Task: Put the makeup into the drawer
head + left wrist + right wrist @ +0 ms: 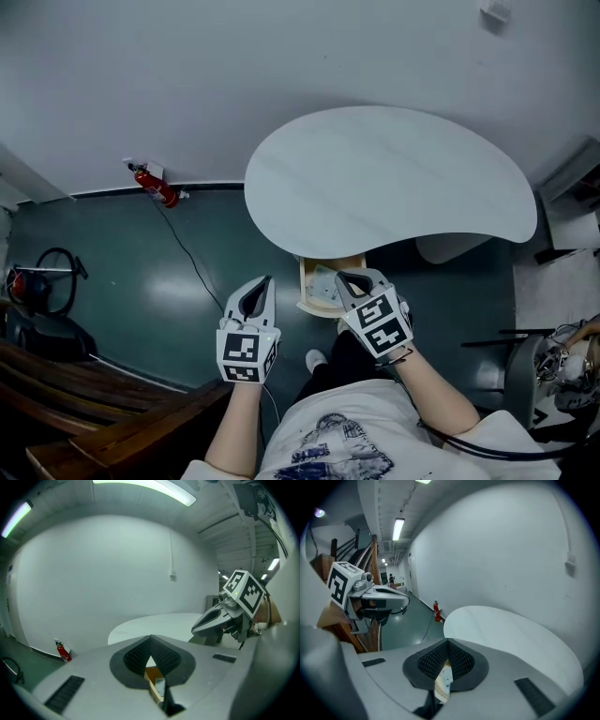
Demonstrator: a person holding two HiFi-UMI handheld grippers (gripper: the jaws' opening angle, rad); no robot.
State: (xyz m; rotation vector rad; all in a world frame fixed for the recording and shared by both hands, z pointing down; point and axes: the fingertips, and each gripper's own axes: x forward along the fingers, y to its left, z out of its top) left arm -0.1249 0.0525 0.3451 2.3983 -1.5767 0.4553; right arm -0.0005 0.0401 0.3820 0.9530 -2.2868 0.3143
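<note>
White laminate fills the upper middle of the head view: the table (394, 178) is bare, with no makeup on it. Under its near edge, at frame centre, the wooden drawer (303, 281) stands pulled out. The pale shapes (324, 279) lying inside are, I judge, the makeup, though they are too small to tell apart. Both tools are clenched on nothing. The left gripper (266, 280) hangs just left of the drawer and the right gripper (341, 276) sits over its right-hand rim, each with its tips meeting.

What's left, as I read it, is shutting the drawer. I'd lower one closed gripper to the drawer front and lay its tips against the middle of the panel. Then I'd push straight in under the table so it doesn't skew, keeping the other gripper clear of the gap.

Only the head view shows the drawer whole. Each gripper view gives a mere sliver of it through the slit below its shut jaws, but shows the other gripper side-on. The right gripper view alone shows a lit corridor (393, 569) at its upper left.
</note>
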